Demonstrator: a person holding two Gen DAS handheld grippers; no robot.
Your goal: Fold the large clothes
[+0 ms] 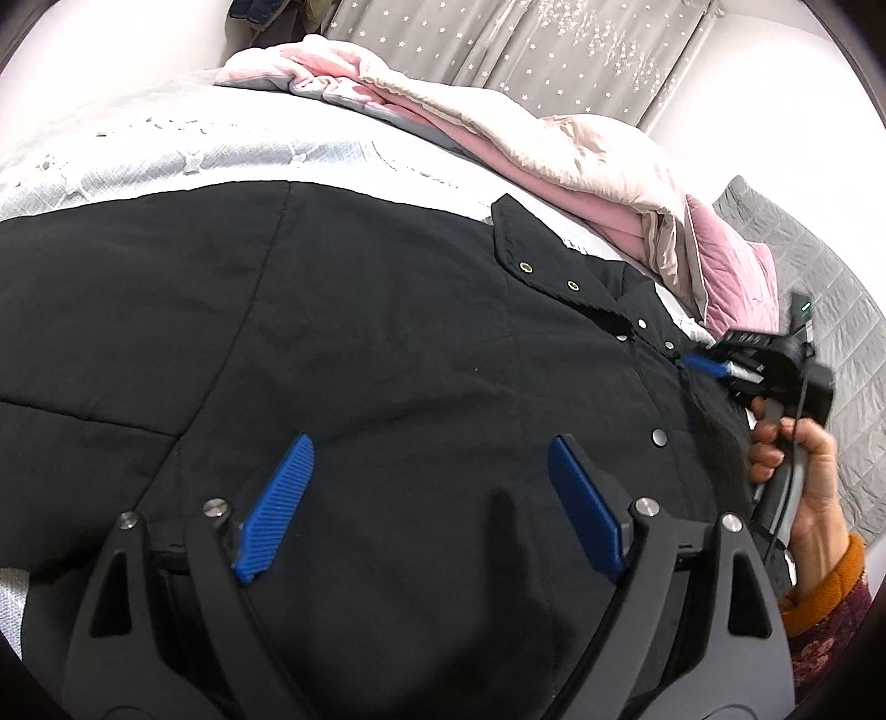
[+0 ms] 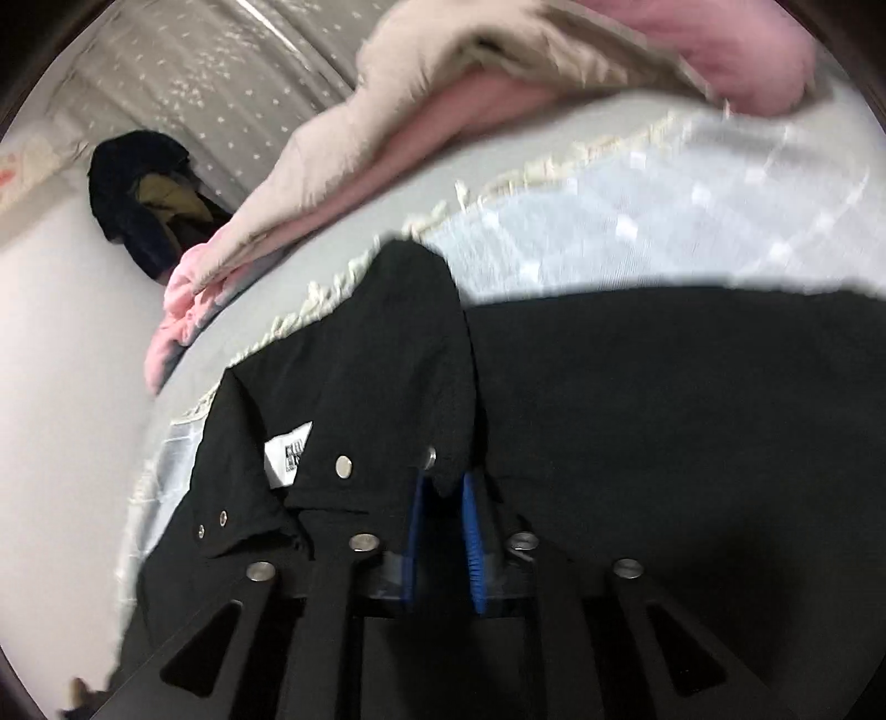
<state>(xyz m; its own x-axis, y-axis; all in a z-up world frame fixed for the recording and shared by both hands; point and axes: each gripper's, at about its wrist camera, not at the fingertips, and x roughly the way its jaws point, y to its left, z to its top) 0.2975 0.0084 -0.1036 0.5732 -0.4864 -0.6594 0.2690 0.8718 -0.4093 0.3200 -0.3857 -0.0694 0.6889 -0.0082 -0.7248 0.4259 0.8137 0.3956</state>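
Observation:
A large black snap-button jacket (image 1: 360, 343) lies spread on a bed. My left gripper (image 1: 429, 448) is open and empty, its blue pads just above the jacket's front. My right gripper (image 2: 446, 482) is shut on the jacket's front edge near the collar (image 2: 387, 343); a white label (image 2: 288, 451) and metal snaps show beside it. In the left wrist view the right gripper (image 1: 706, 365) shows at the right, pinching the snap placket, with the person's hand (image 1: 797, 465) on its handle.
A pale quilted bedspread (image 1: 221, 160) covers the bed. A pink and beige folded duvet (image 1: 554, 149) and a pink pillow (image 1: 731, 266) lie behind the jacket. Grey star-patterned curtains (image 1: 526, 44) hang at the back. Dark clothes (image 2: 149, 199) hang by the wall.

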